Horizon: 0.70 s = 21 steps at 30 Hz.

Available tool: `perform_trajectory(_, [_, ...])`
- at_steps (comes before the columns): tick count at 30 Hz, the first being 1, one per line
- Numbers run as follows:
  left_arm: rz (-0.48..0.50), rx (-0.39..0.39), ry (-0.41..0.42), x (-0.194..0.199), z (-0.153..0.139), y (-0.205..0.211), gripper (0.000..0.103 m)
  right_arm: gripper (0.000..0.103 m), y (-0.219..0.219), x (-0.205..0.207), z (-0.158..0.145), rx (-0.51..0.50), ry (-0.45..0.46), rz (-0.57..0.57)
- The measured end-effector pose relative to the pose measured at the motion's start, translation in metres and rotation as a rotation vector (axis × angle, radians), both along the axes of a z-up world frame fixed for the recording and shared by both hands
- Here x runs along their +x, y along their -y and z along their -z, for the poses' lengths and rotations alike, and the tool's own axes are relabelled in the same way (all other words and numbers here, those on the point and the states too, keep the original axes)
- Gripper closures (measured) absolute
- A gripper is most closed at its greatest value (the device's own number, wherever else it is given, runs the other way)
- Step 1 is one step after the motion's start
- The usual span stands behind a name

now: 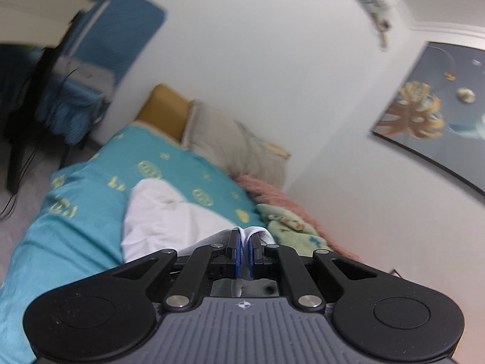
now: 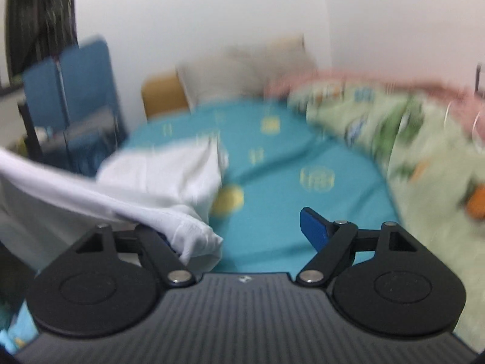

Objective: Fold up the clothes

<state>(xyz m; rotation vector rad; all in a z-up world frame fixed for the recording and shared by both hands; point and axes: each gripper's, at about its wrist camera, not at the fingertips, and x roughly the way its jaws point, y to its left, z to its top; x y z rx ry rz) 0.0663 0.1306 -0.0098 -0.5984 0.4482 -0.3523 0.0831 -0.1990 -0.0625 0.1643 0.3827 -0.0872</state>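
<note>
Pinching a fold of the white garment [image 1: 169, 215] between its blue pads, the left hand-held gripper [image 1: 245, 236] sits at the lower centre of the left wrist view with its jaws drawn close together on the cloth. From that grip the garment spreads toward the middle left of the frame and lies on the teal bedsheet [image 1: 75, 227], which is printed with yellow motifs. Beyond it, near the centre of the frame, a beige pillow [image 1: 230, 139] leans against the white wall, with a yellow-brown headboard [image 1: 163, 112] just to its left. A pink fuzzy blanket [image 1: 272, 191] and a pale green printed quilt [image 1: 285, 221] lie along the wall at centre right. A framed picture [image 1: 430, 115] with gold leaves hangs at the right edge.

In the right wrist view, which is blurred, the right hand-held gripper [image 2: 245, 227] has its jaws spread wide and grips nothing. Its right blue pad [image 2: 315, 227] stands bare over the sheet, while the garment drapes across the left finger at lower left, hiding that pad, and stretches up toward the left edge of the frame. The green quilt fills the right side, and a blue folding chair [image 2: 78, 85] stands at upper left.
</note>
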Motion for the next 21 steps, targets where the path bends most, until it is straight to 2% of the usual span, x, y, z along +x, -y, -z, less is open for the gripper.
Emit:
perform_trajectory(2, [-0.010, 0.060, -0.071, 0.011, 0.008, 0.002, 0.097, 0.023, 0.004, -0.002, -0.006, 0.030, 0.045, -0.028])
perform_trajectory(6, [-0.008, 0.204, -0.238, 0.033, 0.035, 0.012, 0.095, 0.025, 0.012, 0.024, 0.004, 0.140, -0.011, -0.093])
perform_trajectory(8, [-0.003, 0.263, -0.311, 0.042, 0.050, 0.016, 0.093, 0.025, 0.009, 0.039, 0.013, 0.133, -0.062, -0.103])
perform_trajectory(10, [-0.002, 0.296, -0.346, 0.049, 0.061, 0.017, 0.086, 0.025, 0.005, 0.048, 0.019, 0.118, -0.092, -0.118])
perform_trajectory(11, [-0.006, 0.313, -0.352, 0.049, 0.063, 0.017, 0.082, 0.025, 0.004, 0.052, 0.022, 0.112, -0.103, -0.129])
perform_trajectory(13, [-0.012, 0.351, -0.342, 0.047, 0.062, 0.021, 0.061, 0.025, 0.003, 0.056, 0.026, 0.110, -0.122, -0.142])
perform_trajectory(14, [-0.014, 0.378, -0.325, 0.044, 0.059, 0.024, 0.057, 0.025, 0.004, 0.055, 0.027, 0.116, -0.127, -0.142])
perform_trajectory(16, [-0.015, 0.469, -0.282, 0.035, 0.050, 0.035, 0.041, 0.025, 0.004, 0.053, 0.029, 0.128, -0.136, -0.143])
perform_trajectory(19, [0.011, 0.643, -0.177, 0.017, 0.043, 0.059, 0.023, 0.025, 0.006, 0.052, 0.028, 0.152, -0.132, -0.146])
perform_trajectory(21, [0.061, 0.739, -0.120, 0.009, 0.044, 0.078, 0.021, 0.025, 0.007, 0.051, 0.028, 0.168, -0.130, -0.149])
